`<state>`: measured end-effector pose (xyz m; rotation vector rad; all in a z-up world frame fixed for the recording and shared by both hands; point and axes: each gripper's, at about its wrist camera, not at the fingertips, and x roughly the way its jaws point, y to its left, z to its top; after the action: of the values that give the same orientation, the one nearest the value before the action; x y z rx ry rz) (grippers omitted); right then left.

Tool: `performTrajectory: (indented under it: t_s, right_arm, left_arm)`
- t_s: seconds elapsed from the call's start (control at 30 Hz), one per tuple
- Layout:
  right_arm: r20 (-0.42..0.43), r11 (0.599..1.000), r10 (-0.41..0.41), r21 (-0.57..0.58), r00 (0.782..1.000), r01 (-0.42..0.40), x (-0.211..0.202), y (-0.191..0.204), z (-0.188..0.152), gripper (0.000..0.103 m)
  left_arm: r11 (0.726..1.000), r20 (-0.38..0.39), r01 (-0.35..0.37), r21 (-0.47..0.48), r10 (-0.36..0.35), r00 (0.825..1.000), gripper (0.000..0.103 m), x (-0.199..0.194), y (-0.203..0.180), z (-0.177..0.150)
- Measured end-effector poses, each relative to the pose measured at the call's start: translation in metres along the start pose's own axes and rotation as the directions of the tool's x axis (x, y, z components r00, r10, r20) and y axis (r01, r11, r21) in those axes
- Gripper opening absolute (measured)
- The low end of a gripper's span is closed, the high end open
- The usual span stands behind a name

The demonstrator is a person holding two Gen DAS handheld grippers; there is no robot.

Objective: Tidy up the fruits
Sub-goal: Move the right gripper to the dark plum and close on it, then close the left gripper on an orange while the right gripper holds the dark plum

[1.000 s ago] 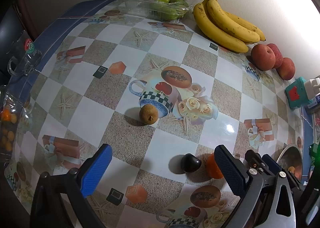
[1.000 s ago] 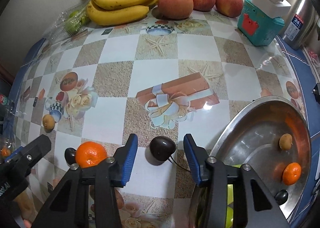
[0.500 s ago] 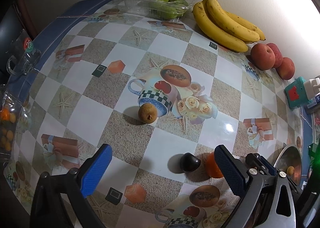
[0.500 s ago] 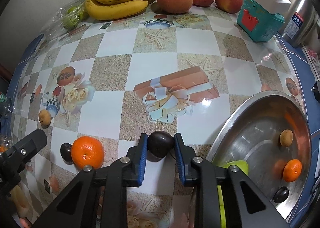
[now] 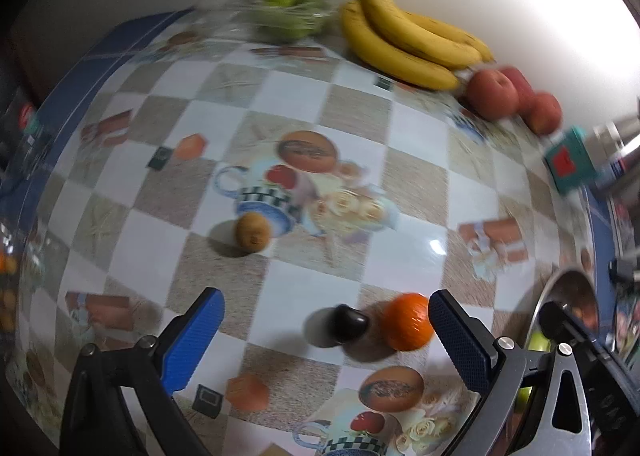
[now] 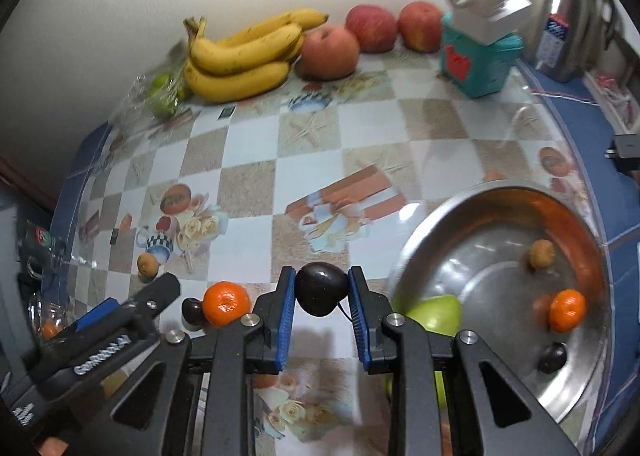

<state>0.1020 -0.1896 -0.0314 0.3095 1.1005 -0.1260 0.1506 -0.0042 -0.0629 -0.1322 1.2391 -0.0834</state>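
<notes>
right tool (image 6: 321,292): pads pinching dark plum (image 6: 320,288), held clear of tabletop (image 6: 360,159) | steel bowl (image 6: 436,215) just right of it, near edge | left tool (image 5: 326,330): spread, empty, over second plum (image 5: 351,324) and mandarin (image 5: 408,322) | likely next: carry right, drop in bowl

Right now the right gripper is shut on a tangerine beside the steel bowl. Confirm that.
Not quite. The right gripper is shut on a dark fruit, not a tangerine, as the right wrist view shows. The tangerine lies on the table to its left. The steel bowl is indeed beside it.
</notes>
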Motion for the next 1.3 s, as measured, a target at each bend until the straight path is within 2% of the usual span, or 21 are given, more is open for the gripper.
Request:
performTrajectory:
  t_s: [0.13, 0.27, 0.37, 0.5, 0.63, 0.8, 0.87, 0.97, 1.17, 1.3]
  right_arm:
    - [0.019, 0.999, 0.002, 0.047, 1.0, -0.002, -0.012, -0.015, -0.006, 0.027]
    - [0.03, 0.995, 0.017, 0.101, 0.999, -0.02, -0.021, -0.031, -0.014, 0.027]
    - [0.04, 0.989, 0.035, 0.139, 0.999, -0.041, -0.028, -0.042, -0.019, 0.027]
    - [0.046, 0.985, 0.047, 0.164, 0.998, -0.054, -0.032, -0.051, -0.021, 0.027]
    - [0.052, 0.98, 0.063, 0.188, 0.997, -0.072, -0.032, -0.056, -0.021, 0.027]
    - [0.054, 0.977, 0.088, 0.192, 0.995, -0.097, -0.033, -0.056, -0.02, 0.027]
    - [0.054, 0.976, 0.094, 0.194, 0.994, -0.103, -0.033, -0.056, -0.02, 0.027]
    - [0.053, 0.974, 0.098, 0.198, 0.994, -0.106, -0.033, -0.057, -0.02, 0.027]
    - [0.048, 0.971, 0.109, 0.207, 0.993, -0.117, -0.032, -0.061, -0.021, 0.027]
    - [0.049, 0.969, 0.113, 0.214, 0.992, -0.121, -0.032, -0.062, -0.021, 0.027]
  left_arm:
    - [0.995, -0.006, 0.008, 0.104, -0.008, 1.0, 0.103, 0.005, -0.018, -0.006]
    - [0.979, 0.01, -0.022, 0.204, 0.021, 1.0, 0.103, 0.012, -0.036, -0.011]
    - [0.968, 0.008, -0.007, 0.249, 0.005, 1.0, 0.103, 0.016, -0.046, -0.014]
    - [0.952, 0.024, -0.023, 0.305, 0.016, 1.0, 0.1, 0.017, -0.06, -0.018]
    - [0.936, 0.055, -0.061, 0.346, 0.044, 0.997, 0.09, 0.018, -0.071, -0.022]
    - [0.918, 0.057, -0.07, 0.391, 0.051, 0.997, 0.071, 0.026, -0.079, -0.027]
    - [0.913, 0.055, -0.079, 0.401, 0.062, 0.997, 0.06, 0.028, -0.081, -0.028]
    - [0.908, 0.054, -0.083, 0.411, 0.066, 0.996, 0.051, 0.028, -0.083, -0.03]
    - [0.893, 0.071, -0.121, 0.433, 0.1, 0.992, 0.042, 0.028, -0.086, -0.032]
    - [0.893, 0.073, -0.125, 0.433, 0.104, 0.992, 0.042, 0.027, -0.087, -0.032]
